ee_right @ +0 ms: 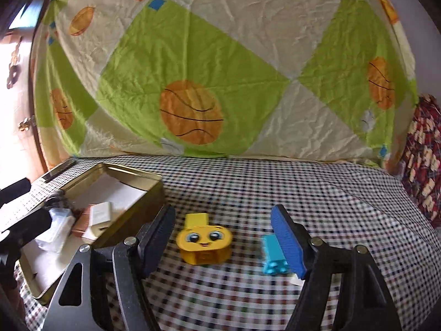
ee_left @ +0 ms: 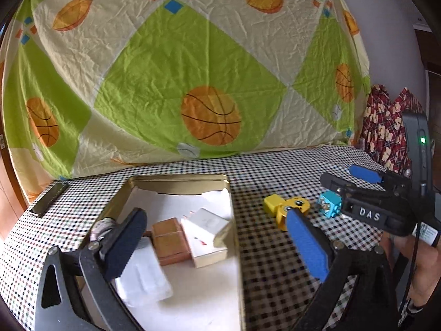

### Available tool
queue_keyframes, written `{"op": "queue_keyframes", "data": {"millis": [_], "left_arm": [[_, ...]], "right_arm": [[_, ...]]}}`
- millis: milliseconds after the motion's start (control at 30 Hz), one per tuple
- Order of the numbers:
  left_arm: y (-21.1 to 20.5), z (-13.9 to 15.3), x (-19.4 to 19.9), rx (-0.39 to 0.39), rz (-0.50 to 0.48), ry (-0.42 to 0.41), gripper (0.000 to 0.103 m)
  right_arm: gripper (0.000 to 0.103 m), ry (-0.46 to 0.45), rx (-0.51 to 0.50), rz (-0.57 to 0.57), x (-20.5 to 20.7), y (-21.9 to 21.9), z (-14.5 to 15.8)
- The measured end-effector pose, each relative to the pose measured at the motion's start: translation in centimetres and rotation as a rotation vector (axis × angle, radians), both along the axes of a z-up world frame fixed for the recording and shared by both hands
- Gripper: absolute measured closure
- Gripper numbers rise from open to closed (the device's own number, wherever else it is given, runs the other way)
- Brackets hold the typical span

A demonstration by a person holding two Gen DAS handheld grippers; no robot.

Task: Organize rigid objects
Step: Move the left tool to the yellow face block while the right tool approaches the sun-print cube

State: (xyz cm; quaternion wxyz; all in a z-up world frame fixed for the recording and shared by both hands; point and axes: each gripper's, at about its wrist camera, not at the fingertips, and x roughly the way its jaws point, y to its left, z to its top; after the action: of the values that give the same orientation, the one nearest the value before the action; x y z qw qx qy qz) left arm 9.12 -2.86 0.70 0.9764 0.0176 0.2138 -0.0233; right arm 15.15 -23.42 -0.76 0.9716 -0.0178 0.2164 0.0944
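Note:
A gold tin (ee_left: 179, 178) with a white liner holds a brown box (ee_left: 169, 238), a white box (ee_left: 206, 222) and a clear plastic case (ee_left: 146, 278). My left gripper (ee_left: 217, 244) hangs open over the tin, with nothing pressed between its pads. On the checked cloth to the right lie a yellow smiley-face toy (ee_right: 204, 244) with a yellow block (ee_right: 195, 219) behind it, and a cyan block (ee_right: 273, 256). My right gripper (ee_right: 222, 238) is open around the yellow toy without touching it. The cyan block lies by the blue pad (ee_right: 288, 241).
A dark flat device (ee_left: 49, 198) lies on the table's far left corner behind the tin. A green and cream basketball sheet (ee_left: 193, 69) hangs along the back. Red patterned fabric (ee_right: 424, 160) sits at the far right. The checked tablecloth (ee_right: 303, 187) stretches right of the toys.

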Motion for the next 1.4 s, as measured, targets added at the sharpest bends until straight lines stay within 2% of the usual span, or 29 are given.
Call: {"op": "queue_keyframes", "data": {"millis": [100, 200, 467, 733, 833, 900, 933, 1000, 1133, 1200, 1233, 1267, 1400], "left_arm": [[-2.9, -0.6, 1.2, 0.016, -0.045, 0.028, 0.001], [-5.3, -1.3, 3.1, 0.027, -0.080, 0.082, 0.001], [-9.0, -3.2, 7.3, 0.055, -0.112, 0.207, 0.001], [-10.1, -4.9, 9.9, 0.077, -0.127, 0.276, 0.001], [-10.2, -5.5, 10.6, 0.070, -0.151, 0.310, 0.007], [-10.5, -5.6, 11.0, 0.068, -0.170, 0.327, 0.020], [-10.6, -5.7, 11.2, 0.072, -0.177, 0.333, 0.022], [-10.9, -5.9, 11.5, 0.080, -0.193, 0.345, 0.034], [-11.2, -6.1, 11.7, 0.078, -0.203, 0.357, 0.035], [-11.1, -6.2, 12.0, 0.065, -0.213, 0.370, 0.051], [-11.0, -6.2, 12.0, 0.058, -0.219, 0.374, 0.051], [-11.0, -6.2, 12.0, 0.055, -0.222, 0.372, 0.051], [-10.9, -6.0, 11.7, 0.056, -0.223, 0.356, 0.051]], "right_arm": [[0.029, 0.043, 0.010, -0.083, 0.9, -3.2, -0.4], [0.029, 0.098, 0.005, -0.120, 1.9, -5.1, -1.1], [0.029, 0.274, -0.027, -0.070, 4.4, -5.1, -3.0], [0.029, 0.311, 0.032, -0.099, 4.8, -6.5, -3.7], [0.029, 0.319, 0.046, -0.097, 4.5, -6.9, -3.8], [0.029, 0.345, 0.040, -0.087, 4.7, -6.7, -4.1], [0.029, 0.354, 0.035, -0.086, 4.9, -6.6, -4.3], [0.029, 0.373, 0.019, -0.087, 5.2, -6.4, -4.5], [0.034, 0.376, 0.011, -0.079, 5.2, -6.2, -4.6], [0.040, 0.376, 0.002, -0.064, 5.2, -6.0, -4.7], [0.048, 0.380, -0.006, -0.057, 5.2, -5.8, -4.7], [0.051, 0.385, -0.017, -0.056, 5.2, -5.6, -4.8], [0.052, 0.367, -0.020, -0.044, 5.0, -5.4, -4.5]]}}
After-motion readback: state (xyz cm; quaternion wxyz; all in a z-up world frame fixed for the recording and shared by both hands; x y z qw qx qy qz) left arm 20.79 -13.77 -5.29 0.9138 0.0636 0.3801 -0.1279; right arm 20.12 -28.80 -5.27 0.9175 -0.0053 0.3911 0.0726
